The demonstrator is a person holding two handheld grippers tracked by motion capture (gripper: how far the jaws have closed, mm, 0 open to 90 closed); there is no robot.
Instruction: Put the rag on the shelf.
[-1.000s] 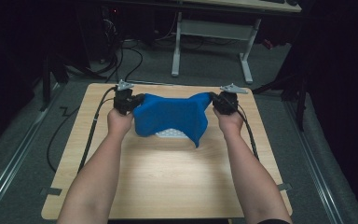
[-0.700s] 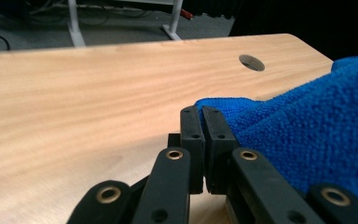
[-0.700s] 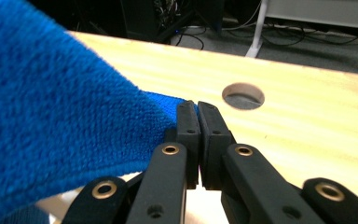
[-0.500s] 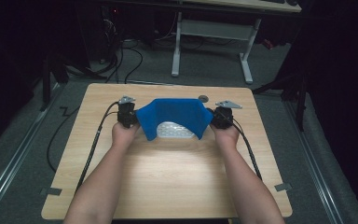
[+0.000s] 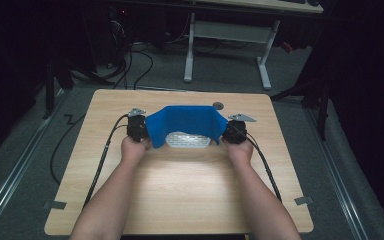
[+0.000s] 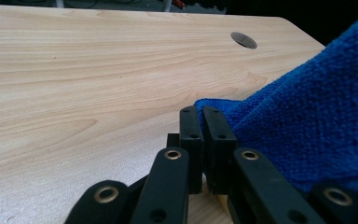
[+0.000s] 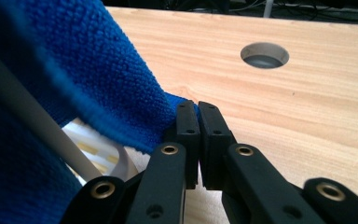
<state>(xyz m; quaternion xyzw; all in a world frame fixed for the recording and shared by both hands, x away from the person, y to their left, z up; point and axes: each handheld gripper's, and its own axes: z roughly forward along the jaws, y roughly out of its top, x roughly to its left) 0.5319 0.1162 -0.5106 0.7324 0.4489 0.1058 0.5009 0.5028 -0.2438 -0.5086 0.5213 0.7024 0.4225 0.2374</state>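
Left gripper [image 6: 199, 116]: jaws together, clamped on a corner of the blue terry-weave microfibre cloth [image 6: 307, 116]. In the left gripper view the corner sits pinched at the jaw tips; the cloth rises away to the right of that view, with bare tabletop to the left. In the high view this gripper [image 5: 139, 131] is at the cloth's left end.

Right gripper [image 7: 197, 119]: jaws together, clamped on the opposite corner of the same cloth [image 7: 88, 70]. In the high view it [image 5: 232, 134] is at the cloth's right end.

Cloth position: stretched between both grippers as a standing wall, top edge approx. level, over the far half of the light wooden table [image 5: 190, 195]. It [image 5: 182, 122] curves around the far side of a white patterned flat object [image 5: 187, 140] lying on the table; the near side of the object is uncovered. In the right gripper view the same object [image 7: 98, 154] lies just beside the jaws, under the hanging cloth. What it is cannot be told.

Step in hand (judged): cloth carried low over the object, both corners gripped, prob. to lay or drape it.

Next move calls for:
- Keep both clamps closed until the cloth rests on the surface.
- Keep the two hands level w/ each other so the top edge stays straight.
- Bring the held edge toward the person and down, so the cloth covers the object w/o dragging it.
- Avoid the round cable hole [image 5: 217, 105] at the far edge.
- Release only once the cloth lies flat.
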